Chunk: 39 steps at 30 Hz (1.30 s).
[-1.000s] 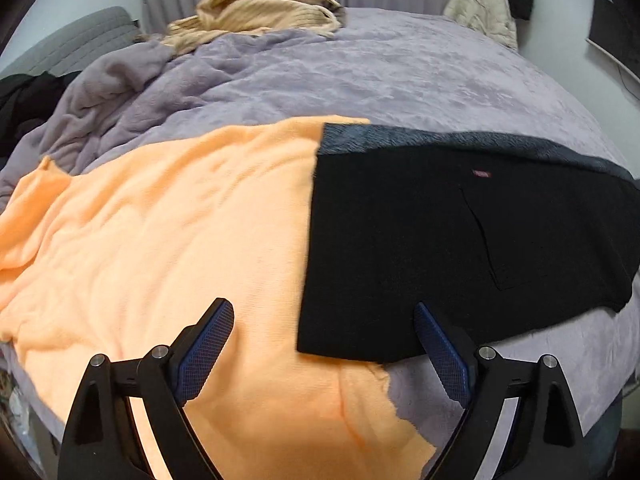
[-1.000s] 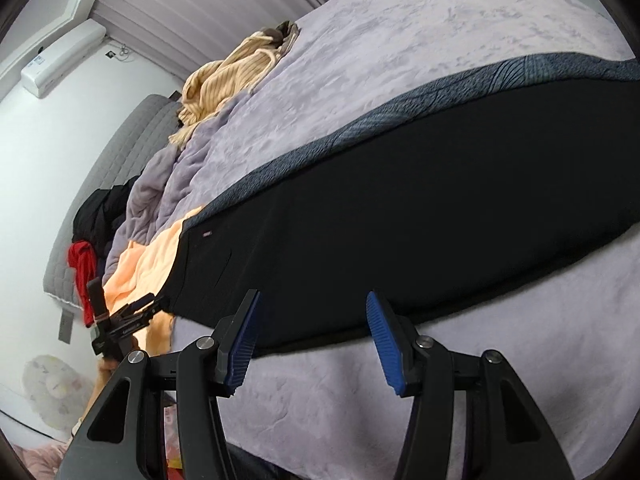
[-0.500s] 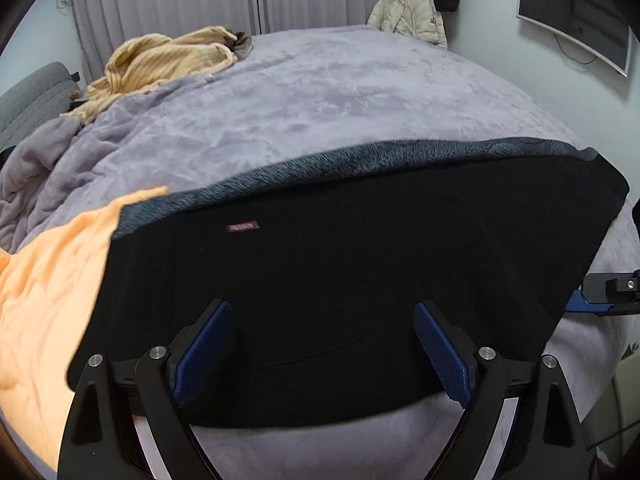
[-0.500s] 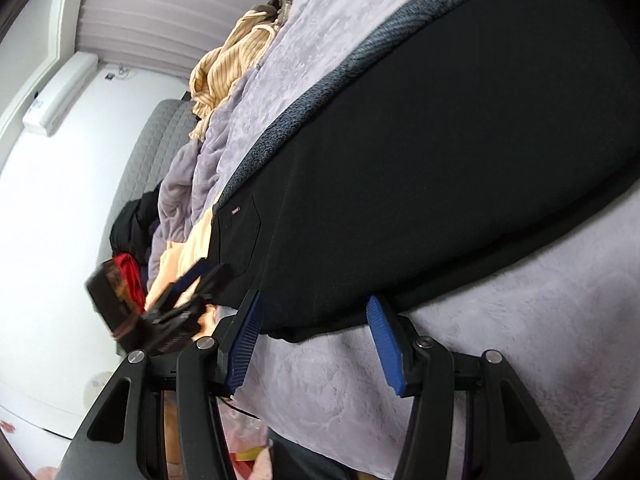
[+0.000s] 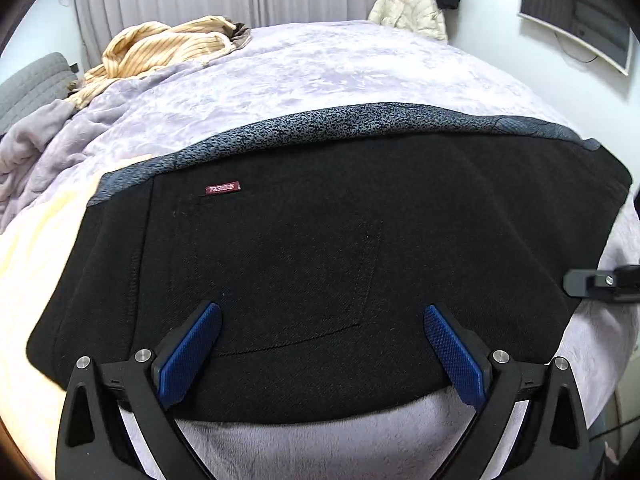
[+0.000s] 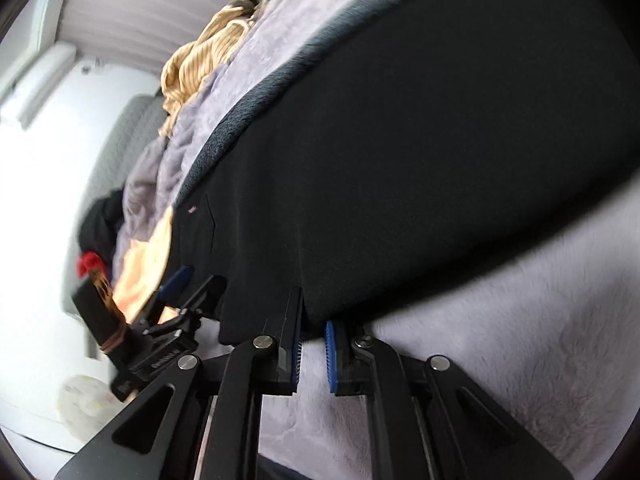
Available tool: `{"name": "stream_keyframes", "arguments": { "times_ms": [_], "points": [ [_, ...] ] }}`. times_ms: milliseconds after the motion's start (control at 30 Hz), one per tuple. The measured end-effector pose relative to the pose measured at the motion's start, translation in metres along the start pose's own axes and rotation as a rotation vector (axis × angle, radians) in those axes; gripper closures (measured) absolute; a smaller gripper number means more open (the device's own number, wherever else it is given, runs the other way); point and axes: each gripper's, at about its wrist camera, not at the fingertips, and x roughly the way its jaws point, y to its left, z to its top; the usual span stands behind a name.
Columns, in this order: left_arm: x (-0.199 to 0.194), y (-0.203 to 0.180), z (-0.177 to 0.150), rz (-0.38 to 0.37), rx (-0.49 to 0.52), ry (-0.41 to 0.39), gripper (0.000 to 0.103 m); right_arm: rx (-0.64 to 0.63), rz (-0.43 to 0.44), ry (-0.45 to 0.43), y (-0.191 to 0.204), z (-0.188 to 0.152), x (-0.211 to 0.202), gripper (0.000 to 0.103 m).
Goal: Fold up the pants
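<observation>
The left gripper (image 5: pixel 322 344) sits low over the near edge of the black pants (image 5: pixel 320 260), fingers spread wide apart with nothing between them, pointing straight across the fabric toward the grey speckled strip along the far edge. The right gripper (image 6: pixel 314 354) is tilted hard, so the whole bed looks slanted in its view, and its blue pads (image 6: pixel 330 354) are drawn close together right at the near hem of the pants (image 6: pixel 400 160); there's still a thin gap visible, and whether the cloth is actually pinched I can't tell, since the hem hides the tips. The pants lie flat and spread out on the lavender blanket (image 5: pixel 340 76), partly over an orange garment (image 6: pixel 140 264) at the waist end. Compared with a second ago, the left gripper has slid from the orange cloth over onto the pants, and the right one's fingers, wide open half a second back, have nearly closed at the hem. A striped yellow top (image 5: pixel 160 48) sits bunched at the far side.
</observation>
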Motion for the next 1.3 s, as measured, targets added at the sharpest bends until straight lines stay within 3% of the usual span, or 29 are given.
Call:
{"name": "stream_keyframes", "arguments": {
  "times_ms": [67, 200, 267, 333, 367, 400, 533, 600, 767, 833, 1133, 1300],
  "points": [
    [-0.009, 0.0, 0.003, -0.017, -0.015, 0.011, 0.002, 0.009, 0.037, 0.004, -0.004, -0.004, -0.011, 0.09],
    [-0.029, -0.013, 0.013, -0.085, 0.005, -0.026, 0.001, -0.146, -0.146, -0.044, 0.009, -0.011, -0.049, 0.085],
    [-0.033, -0.029, 0.023, -0.111, 0.025, -0.05, 0.001, -0.206, -0.175, -0.122, 0.021, -0.006, -0.071, 0.085],
    [-0.031, -0.049, 0.033, -0.125, 0.038, -0.066, 0.001, -0.218, -0.168, -0.187, 0.029, 0.002, -0.082, 0.073],
    [-0.026, -0.059, 0.038, -0.114, 0.044, -0.062, 0.001, -0.212, -0.183, -0.21, 0.032, 0.008, -0.084, 0.057],
    [-0.02, -0.067, 0.04, -0.108, 0.052, -0.052, 0.001, -0.206, -0.21, -0.236, 0.032, 0.015, -0.084, 0.049],
    [0.011, -0.09, 0.023, -0.057, 0.056, 0.041, 0.001, -0.206, -0.357, -0.215, 0.012, 0.02, -0.067, 0.051],
    [0.002, -0.089, 0.011, -0.047, 0.06, -0.061, 0.001, -0.252, -0.36, -0.24, 0.01, 0.005, -0.063, 0.051],
    [-0.003, -0.082, 0.005, -0.059, 0.041, -0.101, 0.001, -0.359, -0.442, -0.2, 0.019, -0.016, -0.056, 0.051],
    [-0.003, -0.083, 0.006, -0.054, 0.04, -0.118, 0.001, -0.337, -0.418, -0.223, 0.009, -0.019, -0.057, 0.051],
    [-0.004, -0.082, -0.002, -0.038, 0.034, -0.15, 0.001, -0.159, -0.147, -0.315, -0.032, -0.033, -0.088, 0.051],
    [-0.002, -0.086, -0.003, -0.021, 0.036, -0.157, 0.001, -0.147, -0.044, -0.33, -0.05, -0.04, -0.094, 0.051]
  ]
}}
